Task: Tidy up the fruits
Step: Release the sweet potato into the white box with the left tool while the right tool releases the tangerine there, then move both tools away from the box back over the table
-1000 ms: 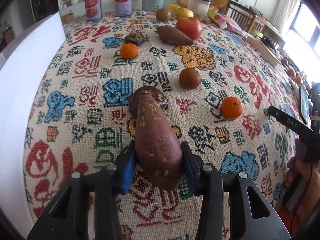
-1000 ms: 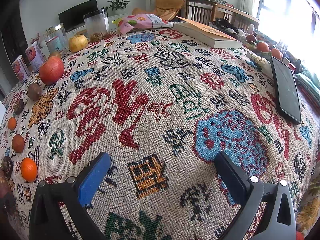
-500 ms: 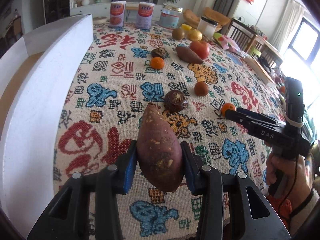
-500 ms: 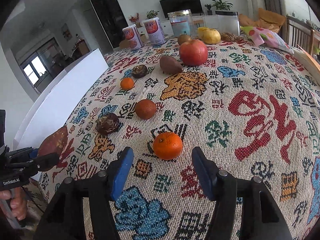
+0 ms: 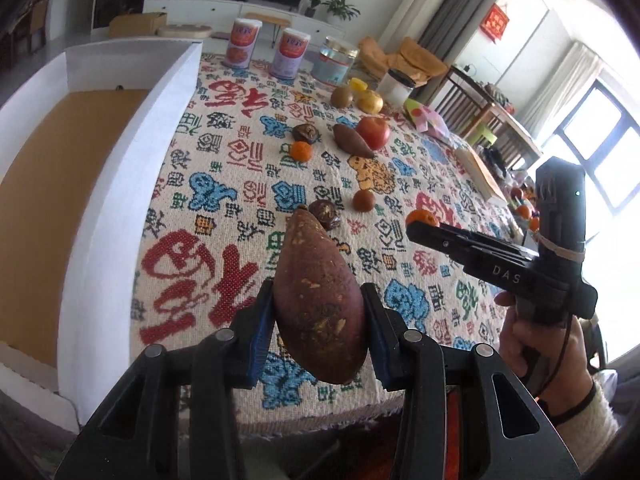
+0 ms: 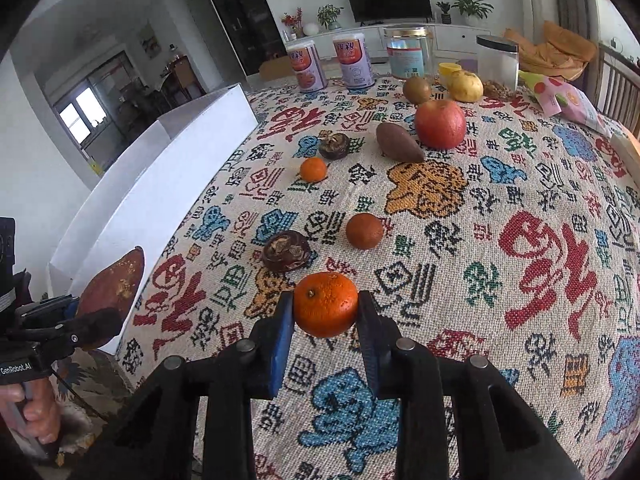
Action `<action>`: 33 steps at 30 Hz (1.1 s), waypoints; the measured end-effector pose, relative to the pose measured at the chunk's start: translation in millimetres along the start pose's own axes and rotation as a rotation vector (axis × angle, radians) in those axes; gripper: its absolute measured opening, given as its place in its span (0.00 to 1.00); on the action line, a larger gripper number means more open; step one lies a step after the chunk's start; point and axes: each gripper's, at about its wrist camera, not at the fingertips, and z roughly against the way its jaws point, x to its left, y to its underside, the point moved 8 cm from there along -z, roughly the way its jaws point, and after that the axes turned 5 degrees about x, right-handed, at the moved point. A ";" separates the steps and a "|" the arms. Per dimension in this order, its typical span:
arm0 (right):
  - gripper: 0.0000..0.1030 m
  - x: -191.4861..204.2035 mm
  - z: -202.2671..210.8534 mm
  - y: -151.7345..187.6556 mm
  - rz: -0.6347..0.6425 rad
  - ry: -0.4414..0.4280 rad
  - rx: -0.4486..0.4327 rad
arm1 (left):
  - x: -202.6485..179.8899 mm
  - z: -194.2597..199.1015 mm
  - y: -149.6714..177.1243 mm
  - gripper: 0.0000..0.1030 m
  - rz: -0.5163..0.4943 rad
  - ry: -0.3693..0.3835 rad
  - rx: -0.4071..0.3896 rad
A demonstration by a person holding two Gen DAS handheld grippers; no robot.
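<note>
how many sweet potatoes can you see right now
2. One sweet potato is clamped in the left gripper, off the table. The other sweet potato lies on the tablecloth beside the red apple. None seem hidden.

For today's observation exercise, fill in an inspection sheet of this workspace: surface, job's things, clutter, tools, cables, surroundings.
Surface: patterned tablecloth covering the table.
Job's things: sweet potato and mandarin held; second sweet potato, red apple, small mandarin, brown round fruit lying loose; white box alongside.
Clutter: two cans, glass jar, snack bag.
Tools: left tool shut on sweet potato; right tool shut on mandarin.
Cables: thin black lead by the right hand.
Surroundings: television, potted plants, window.
</note>
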 end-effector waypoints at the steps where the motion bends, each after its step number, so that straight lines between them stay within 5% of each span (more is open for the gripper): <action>1: 0.30 22.6 7.8 -5.6 0.010 -0.045 -0.003 | 4.0 16.3 -1.0 0.41 0.014 0.006 -0.015; 8: 0.30 195.4 21.3 -45.0 0.147 -0.379 0.000 | 96.4 86.7 -22.3 0.42 0.162 -0.185 -0.144; 15: 0.30 285.9 -58.3 -51.2 0.217 -0.410 0.130 | 200.9 76.8 -15.9 0.42 0.306 -0.393 -0.118; 21: 0.34 299.8 -95.1 -52.0 0.196 -0.367 0.167 | 224.9 68.6 -12.4 0.44 0.324 -0.480 -0.100; 22: 0.44 298.1 -94.4 -54.1 0.182 -0.367 0.165 | 223.4 71.4 -14.0 0.55 0.315 -0.495 -0.113; 23: 0.56 295.5 -91.0 -56.0 0.168 -0.376 0.155 | 221.3 75.2 -15.8 0.76 0.311 -0.508 -0.131; 25: 0.67 285.4 -80.6 -61.3 0.150 -0.375 0.109 | 214.9 82.6 -18.1 0.91 0.310 -0.529 -0.182; 30: 0.71 230.5 -43.5 -66.5 0.093 -0.308 -0.002 | 185.6 83.3 -31.5 0.91 0.240 -0.529 -0.256; 33: 0.81 168.3 -20.5 -61.5 0.036 -0.187 -0.092 | 159.0 79.4 -43.5 0.92 0.169 -0.506 -0.299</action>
